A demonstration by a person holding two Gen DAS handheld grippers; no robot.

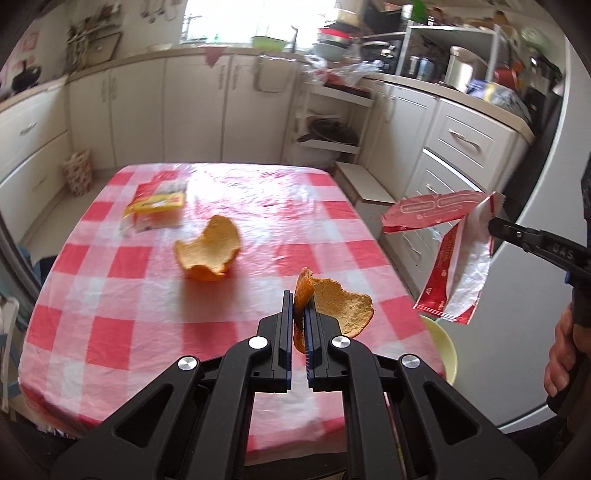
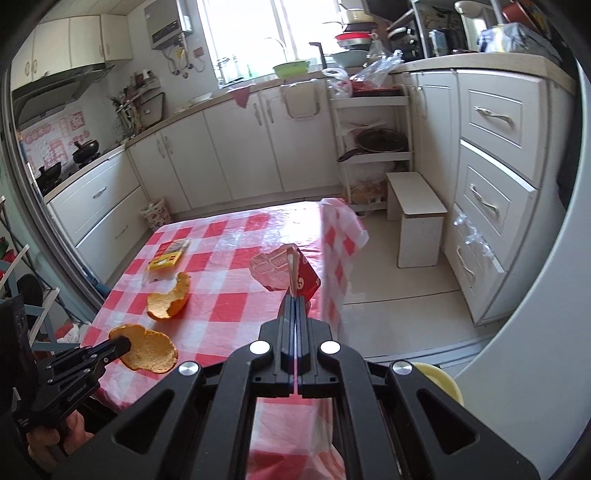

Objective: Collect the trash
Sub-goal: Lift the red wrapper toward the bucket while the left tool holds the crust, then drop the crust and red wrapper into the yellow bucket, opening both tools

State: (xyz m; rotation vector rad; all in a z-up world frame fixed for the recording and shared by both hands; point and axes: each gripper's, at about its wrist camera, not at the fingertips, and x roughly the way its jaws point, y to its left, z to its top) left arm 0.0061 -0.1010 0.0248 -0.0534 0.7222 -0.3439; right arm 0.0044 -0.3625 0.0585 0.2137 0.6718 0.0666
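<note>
Black plastic linkages with silver rivets fill the foreground of both wrist views. Jaws of the left gripper are clamped on a curled piece of orange peel, its pith pale and grainy, its skin glossy orange, held above the near part of the surface. Ahead and left of those jaws a second orange peel, cup-shaped with a ragged rim, lies on the surface; farther off to the left lies a flat yellow and red packet in clear wrap. Jaws of the right gripper are pressed shut on a crinkled red and silver wrapper, which hangs in the air off the surface's right edge, well apart from both peels. Below it, just beside the surface's corner, sits a pale yellow bowl. A shiny red and white checked plastic cloth covers the surface. Cream cabinets, a bright window and a small white step stool on the tiled floor ring the kitchen.
</note>
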